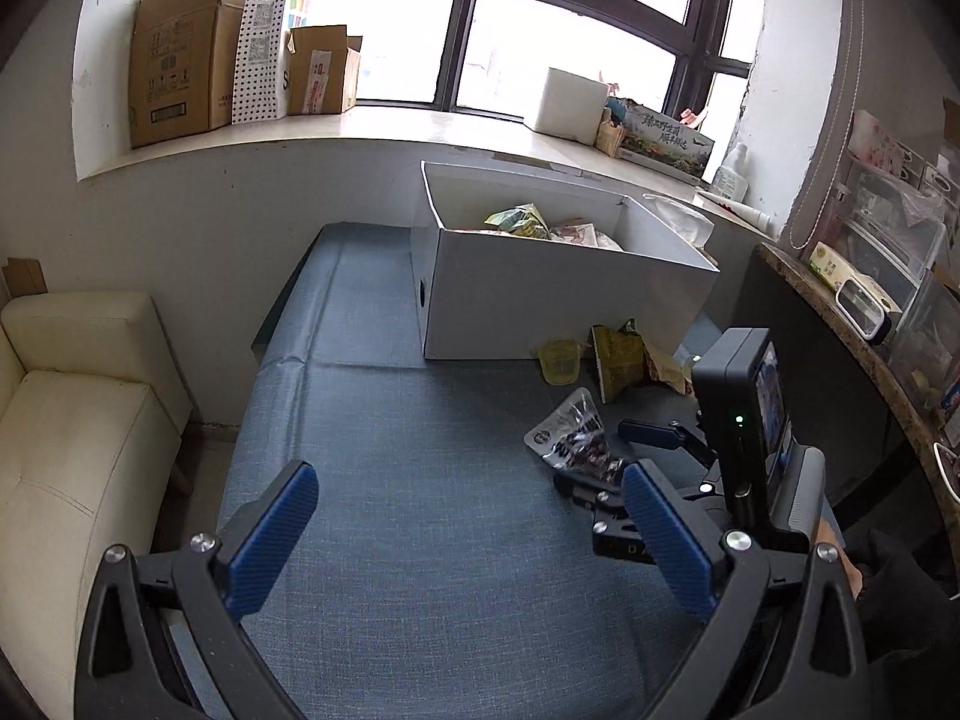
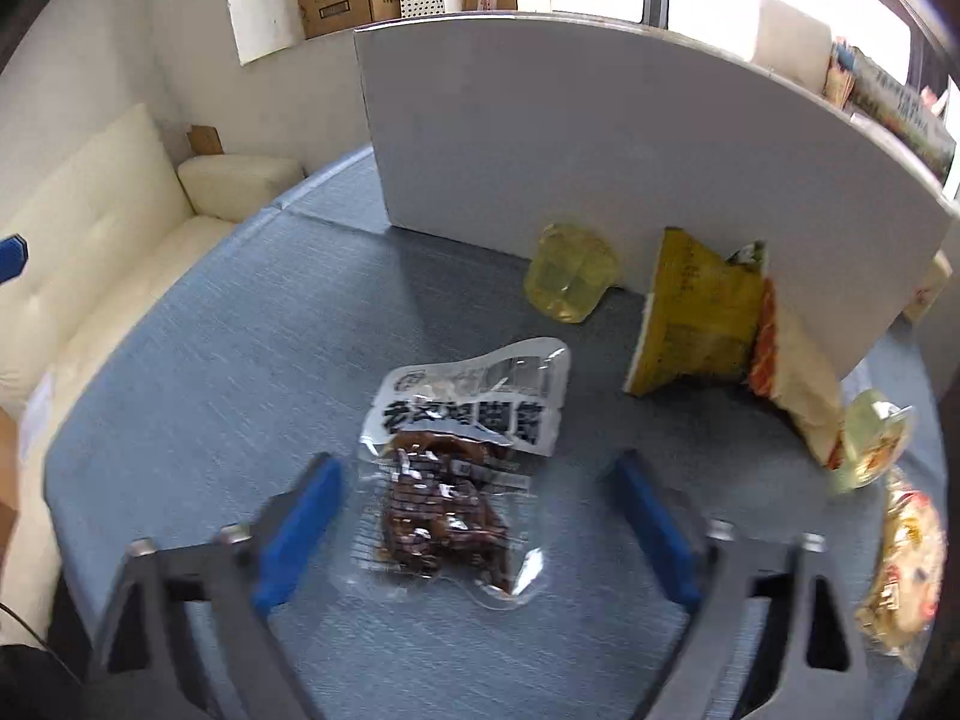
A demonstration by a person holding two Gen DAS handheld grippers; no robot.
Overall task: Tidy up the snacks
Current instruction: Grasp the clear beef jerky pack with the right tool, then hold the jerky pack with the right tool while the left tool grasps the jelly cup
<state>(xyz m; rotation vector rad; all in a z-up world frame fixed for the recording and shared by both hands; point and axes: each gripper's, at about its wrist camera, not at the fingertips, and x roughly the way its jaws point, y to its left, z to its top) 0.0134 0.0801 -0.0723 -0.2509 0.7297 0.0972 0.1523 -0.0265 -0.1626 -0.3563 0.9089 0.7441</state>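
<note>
Blue pads (image 2: 303, 525) of my right gripper (image 2: 474, 525) tilt down, apart around the clear meat packet (image 2: 456, 468), not touching; left gripper (image 1: 468, 534) gapes empty over the blue cloth (image 1: 420, 420).

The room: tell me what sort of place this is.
Probably a lived-in home or small flat rather than a lab. A cream sofa stands beside the cloth-covered table, cardboard boxes sit on the window sill, and a side counter holds household clutter.

Cream sofa (image 1: 78, 420) beside white wall, bright window (image 1: 510, 18) above sill
</note>
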